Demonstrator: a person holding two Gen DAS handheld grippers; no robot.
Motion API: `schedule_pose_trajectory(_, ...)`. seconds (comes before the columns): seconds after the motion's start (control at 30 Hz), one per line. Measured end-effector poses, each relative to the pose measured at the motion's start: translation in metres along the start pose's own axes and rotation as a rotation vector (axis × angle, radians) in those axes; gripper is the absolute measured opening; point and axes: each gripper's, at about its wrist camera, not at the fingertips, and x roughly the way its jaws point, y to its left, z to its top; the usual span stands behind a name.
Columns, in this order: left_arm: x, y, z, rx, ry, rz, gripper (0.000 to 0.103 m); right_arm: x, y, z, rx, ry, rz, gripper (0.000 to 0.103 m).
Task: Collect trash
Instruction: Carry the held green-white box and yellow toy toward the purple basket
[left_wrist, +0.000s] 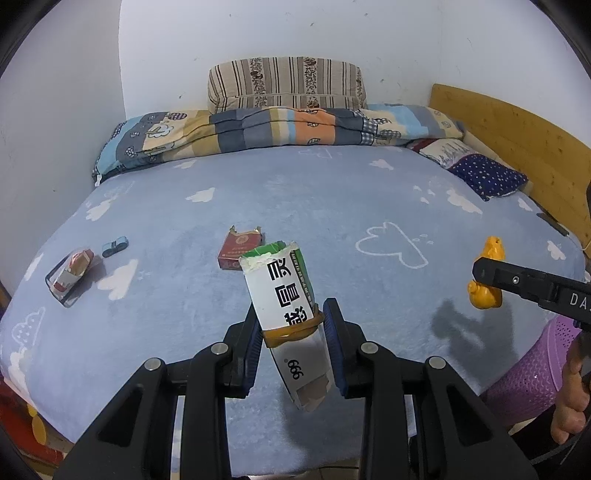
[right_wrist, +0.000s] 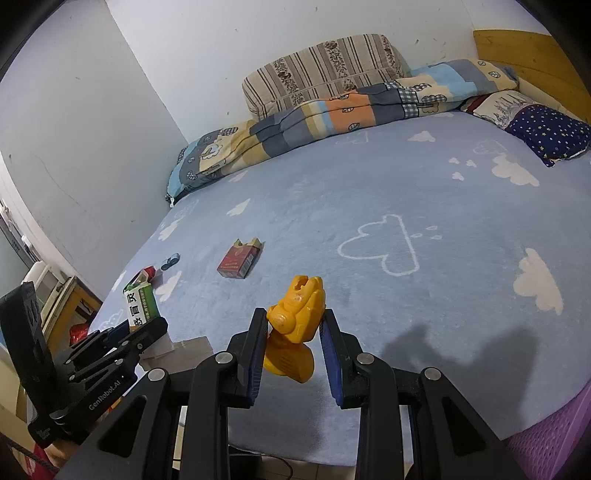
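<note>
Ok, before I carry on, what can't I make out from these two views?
- Purple basket: cut off by the frame edge in both views, so its inside is unseen.
- Carton: its lower end hides behind the left fingers.
- Small blue item: too small to identify.
- Left wrapper: print unreadable.

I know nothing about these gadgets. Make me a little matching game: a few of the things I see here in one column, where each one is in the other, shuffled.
Things:
1. white and green box
2. yellow plastic toy
3. red cigarette pack
4. star-print pillow

Places:
A. lying on the blue cloud sheet, mid-bed
B. clamped in the left gripper
C. by the wooden headboard
D. clamped in the right gripper

Pairs: 1-B, 2-D, 3-A, 4-C
</note>
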Motion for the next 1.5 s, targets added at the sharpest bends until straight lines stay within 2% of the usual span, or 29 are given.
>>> schedule_pose_trajectory(0.3, -0.005, -0.007, -0.001, 0.048, -0.038, 0.059, 0.031, 0.000, 0.003, -0.001, -0.015, -0.005, -0.009, 0.030)
schedule_pose_trajectory(0.63, -0.010, -0.013, -0.002, 0.071, -0.058, 0.084, 0.031, -0.001, 0.007, -0.003, -0.036, -0.013, -0.029, 0.030)
schedule_pose_trajectory(1.5, -0.010, -0.017, -0.002, 0.073, -0.055, 0.084, 0.031, 0.001, 0.009, -0.005, -0.040, -0.013, -0.035, 0.030)
